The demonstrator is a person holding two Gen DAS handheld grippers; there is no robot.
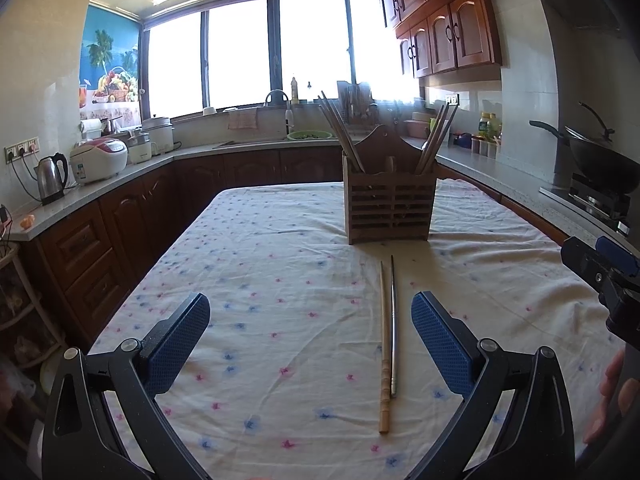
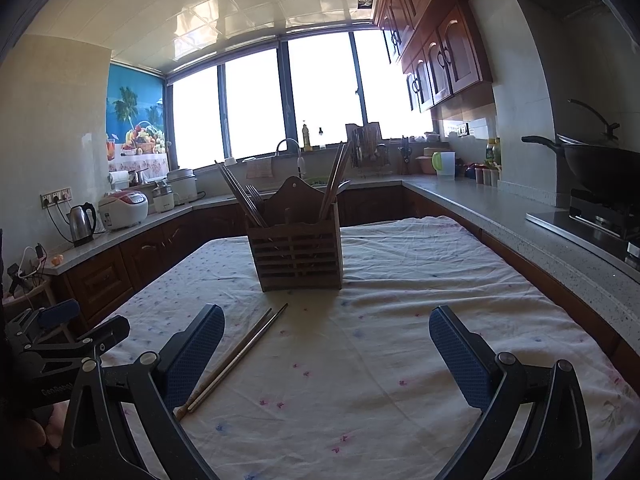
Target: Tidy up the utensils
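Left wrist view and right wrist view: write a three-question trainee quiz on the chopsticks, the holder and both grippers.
1. True or false: the wooden chopstick and the metal chopstick lie side by side on the floral tablecloth.
2. Where does the wooden utensil holder stand? A) on the tablecloth beyond the loose chopsticks B) on the counter by the kettle C) between the fingers of the left gripper
3. Fill in: the right gripper has its fingers ____ and holds nothing.

Key: 1 true; 2 A; 3 open
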